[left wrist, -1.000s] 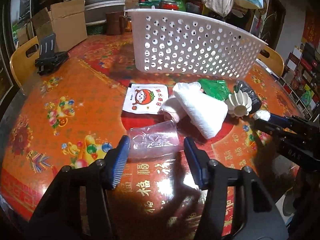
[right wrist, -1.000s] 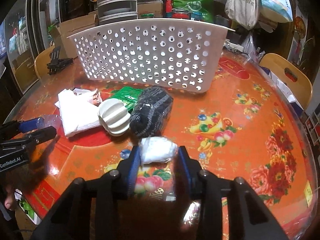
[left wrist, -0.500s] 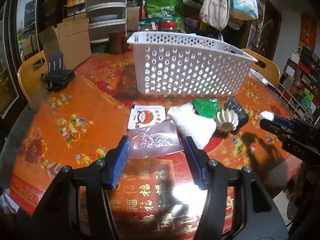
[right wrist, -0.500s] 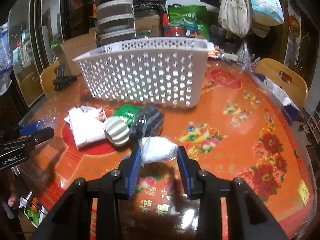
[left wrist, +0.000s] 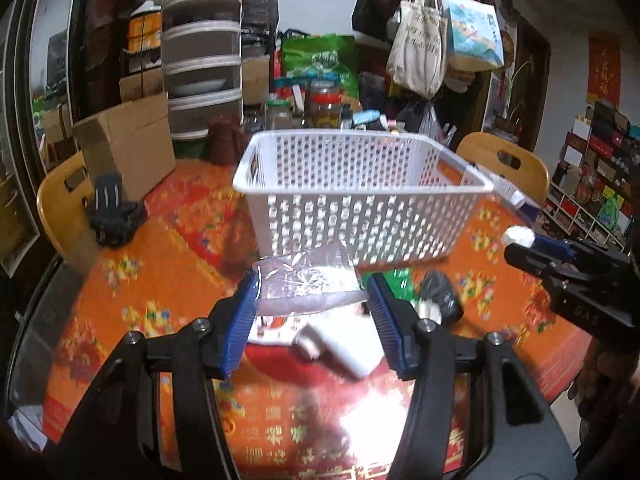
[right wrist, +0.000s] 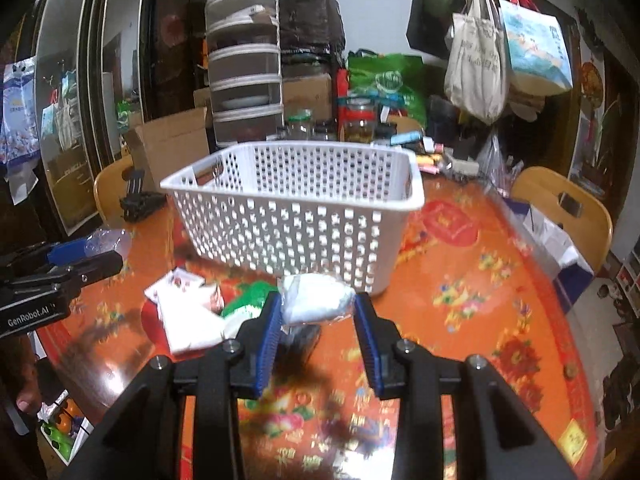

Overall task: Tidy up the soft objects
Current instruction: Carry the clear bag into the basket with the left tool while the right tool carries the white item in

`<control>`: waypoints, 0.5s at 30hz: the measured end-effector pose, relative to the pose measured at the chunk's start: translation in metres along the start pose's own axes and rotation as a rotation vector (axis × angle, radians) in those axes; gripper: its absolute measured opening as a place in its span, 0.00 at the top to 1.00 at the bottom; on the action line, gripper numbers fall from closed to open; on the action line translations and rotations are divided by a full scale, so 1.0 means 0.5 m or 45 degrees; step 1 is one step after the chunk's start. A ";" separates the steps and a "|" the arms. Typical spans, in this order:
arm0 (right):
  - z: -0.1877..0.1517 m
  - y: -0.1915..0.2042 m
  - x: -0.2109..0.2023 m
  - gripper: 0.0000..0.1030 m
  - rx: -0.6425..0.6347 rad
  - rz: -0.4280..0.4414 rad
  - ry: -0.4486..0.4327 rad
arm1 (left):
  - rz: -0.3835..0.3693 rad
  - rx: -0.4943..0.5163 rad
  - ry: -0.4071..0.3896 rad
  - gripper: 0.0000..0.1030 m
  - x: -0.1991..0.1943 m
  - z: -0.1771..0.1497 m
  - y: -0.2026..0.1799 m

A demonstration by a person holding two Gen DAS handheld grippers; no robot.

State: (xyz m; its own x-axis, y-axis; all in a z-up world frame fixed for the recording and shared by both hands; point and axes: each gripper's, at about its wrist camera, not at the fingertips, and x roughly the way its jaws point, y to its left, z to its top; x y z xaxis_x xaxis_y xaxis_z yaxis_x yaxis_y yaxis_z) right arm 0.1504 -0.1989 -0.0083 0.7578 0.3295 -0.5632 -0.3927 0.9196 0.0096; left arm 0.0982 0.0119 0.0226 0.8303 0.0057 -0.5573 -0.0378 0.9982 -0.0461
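Note:
My left gripper (left wrist: 311,294) is shut on a clear crumpled plastic cup (left wrist: 308,280), held above the table in front of the white perforated basket (left wrist: 360,200). My right gripper (right wrist: 316,308) is shut on a white soft bundle wrapped in clear film (right wrist: 316,298), also lifted, just short of the basket (right wrist: 296,216). The right gripper with its white bundle (left wrist: 518,236) shows at the right edge of the left wrist view. On the table below lie a white folded towel (right wrist: 188,320), a green packet (right wrist: 252,292), a dark bundle (left wrist: 438,296) and a strawberry-print sachet (right wrist: 178,280).
The round table has a red-orange patterned cloth (right wrist: 480,300). Wooden chairs (right wrist: 560,208) stand around it. A black holder (left wrist: 114,216) sits at the table's left. Cardboard boxes (left wrist: 128,140), jars and hanging bags crowd the space behind the basket.
Both grippers have risen from the table with their loads, the cup and the white bundle. The views have tilted up, so the basket's open top and the room behind now show.

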 end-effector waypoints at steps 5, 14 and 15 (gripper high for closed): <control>0.045 -0.001 -0.002 0.65 -0.020 0.016 -0.041 | -0.015 0.019 -0.036 0.49 -0.004 0.059 -0.008; 0.110 -0.005 0.023 0.65 -0.033 0.025 -0.053 | -0.031 0.057 -0.049 0.49 0.021 0.148 -0.035; 0.117 -0.006 0.028 0.65 -0.034 0.022 -0.050 | -0.032 0.060 -0.046 0.49 0.027 0.158 -0.037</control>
State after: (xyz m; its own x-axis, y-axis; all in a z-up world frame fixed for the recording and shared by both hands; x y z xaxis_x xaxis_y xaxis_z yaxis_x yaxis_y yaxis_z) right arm 0.1926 -0.1846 0.0322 0.7707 0.3538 -0.5300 -0.4190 0.9080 -0.0031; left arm 0.1540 -0.0018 0.0812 0.8501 -0.0179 -0.5263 0.0085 0.9998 -0.0202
